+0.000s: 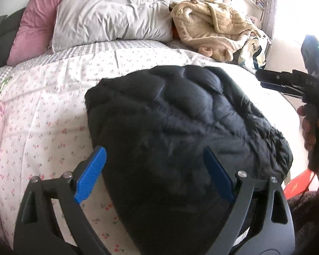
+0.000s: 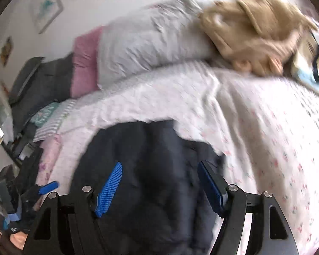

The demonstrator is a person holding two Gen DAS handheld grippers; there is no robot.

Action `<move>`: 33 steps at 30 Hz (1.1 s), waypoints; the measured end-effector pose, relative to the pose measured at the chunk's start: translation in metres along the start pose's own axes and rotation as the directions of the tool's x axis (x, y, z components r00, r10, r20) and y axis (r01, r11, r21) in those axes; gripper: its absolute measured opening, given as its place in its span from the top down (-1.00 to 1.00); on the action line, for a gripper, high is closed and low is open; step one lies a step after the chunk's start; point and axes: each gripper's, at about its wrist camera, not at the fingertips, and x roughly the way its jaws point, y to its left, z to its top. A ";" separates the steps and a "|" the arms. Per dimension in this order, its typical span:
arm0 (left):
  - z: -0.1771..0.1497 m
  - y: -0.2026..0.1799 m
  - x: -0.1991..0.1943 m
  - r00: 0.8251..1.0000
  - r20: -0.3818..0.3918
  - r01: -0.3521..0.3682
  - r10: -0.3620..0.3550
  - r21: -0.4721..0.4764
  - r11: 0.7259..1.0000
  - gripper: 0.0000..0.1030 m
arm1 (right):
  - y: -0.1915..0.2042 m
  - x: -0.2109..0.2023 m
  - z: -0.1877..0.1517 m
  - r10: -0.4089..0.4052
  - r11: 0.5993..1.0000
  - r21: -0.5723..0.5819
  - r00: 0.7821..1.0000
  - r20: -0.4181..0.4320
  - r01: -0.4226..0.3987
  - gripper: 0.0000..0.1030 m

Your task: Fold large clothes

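Sitting bunched up on the flowery bedspread [image 1: 53, 110], the black puffy jacket [image 1: 180, 123] is below the grey pillow [image 1: 108, 12] and tan blanket [image 1: 212, 23]. Left hand-held gripper [image 1: 155, 174] is spread wide over the jacket's near end, gripping nothing. Right hand-held gripper [image 2: 159, 184] is also wide, empty, above the jacket.

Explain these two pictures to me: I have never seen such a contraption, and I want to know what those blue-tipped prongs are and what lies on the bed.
A person holds a two-finger gripper in each hand; a camera on each looks along its blue fingers. One picture is from the left gripper, the other from the right gripper. Both stand open and hold nothing. Below them a black puffy jacket lies on the flowered bedspread. Further back lie a white pillow, a pink pillow and a beige blanket.
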 end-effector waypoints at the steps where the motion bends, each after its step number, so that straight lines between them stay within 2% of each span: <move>1: 0.003 -0.003 0.004 1.000 -0.005 0.000 0.000 -0.008 1.000 -0.79 | 0.008 0.005 -0.001 0.003 1.000 -0.020 1.000 -0.009 -0.003 -0.48; 6: 0.010 -0.014 0.037 0.999 -0.044 -0.001 0.000 -0.032 0.999 -0.81 | 0.043 0.058 -0.012 -0.053 0.993 -0.108 0.991 -0.124 0.039 -0.49; 8: 0.007 -0.015 0.047 0.999 -0.032 -0.032 0.031 -0.021 0.999 -0.94 | 0.044 0.077 -0.018 -0.102 0.987 -0.140 0.985 -0.143 0.082 -0.49; 11: 0.007 -0.004 0.055 0.999 -0.037 -0.042 0.040 -0.039 0.998 -0.97 | 0.028 0.092 -0.021 -0.117 0.986 -0.136 0.985 -0.131 0.099 -0.49; 16: 0.005 0.035 0.054 0.997 -0.077 -0.026 0.014 -0.161 0.987 -0.97 | -0.007 0.091 -0.018 -0.133 0.991 -0.050 0.981 -0.139 0.128 -0.49; 18: 0.002 0.056 0.052 0.992 -0.119 0.010 -0.038 -0.235 0.972 -0.97 | -0.022 0.085 -0.018 -0.163 0.987 -0.024 0.973 -0.163 0.161 -0.49; 19: 0.000 0.063 0.052 0.986 -0.144 0.044 -0.085 -0.266 0.963 -0.97 | -0.031 0.082 -0.019 -0.153 0.988 0.004 0.971 -0.186 0.156 -0.51; 22: -0.009 0.077 0.052 0.962 -0.185 0.124 -0.198 -0.349 0.929 -0.97 | -0.065 0.076 -0.027 0.021 0.987 0.160 0.968 -0.252 0.020 -0.60; 23: -0.014 0.083 0.053 0.948 -0.195 0.160 -0.251 -0.390 0.907 -0.97 | -0.074 0.076 -0.031 0.074 0.978 0.209 0.960 -0.269 -0.017 -0.63; 25: -0.022 0.088 0.057 0.926 -0.208 0.198 -0.315 -0.443 0.874 -0.97 | -0.093 0.080 -0.041 0.185 0.948 0.307 0.934 -0.306 -0.087 -0.65; 27: -0.031 0.090 0.065 0.891 -0.218 0.246 -0.399 -0.508 0.826 -0.97 | -0.105 0.087 -0.051 0.264 0.917 0.376 0.908 -0.326 -0.132 -0.71; 29: -0.039 0.089 0.071 0.872 -0.213 0.268 -0.440 -0.545 0.795 -0.99 | -0.113 0.094 -0.058 0.320 0.888 0.431 0.887 -0.332 -0.159 -0.79; 31: -0.044 0.089 0.076 0.864 -0.208 0.276 -0.459 -0.566 0.776 -0.99 | -0.121 0.104 -0.067 0.392 0.843 0.502 0.859 -0.329 -0.193 -0.81; 32: -0.049 0.089 0.082 0.849 -0.205 0.286 -0.486 -0.596 0.751 -0.99 | -0.126 0.108 -0.072 0.423 0.819 0.534 0.847 -0.320 -0.208 -0.82; 33: -0.052 0.090 0.085 0.843 -0.198 0.289 -0.501 -0.619 0.731 -1.00 | -0.130 0.113 -0.075 0.453 0.794 0.566 0.838 -0.306 -0.222 -0.84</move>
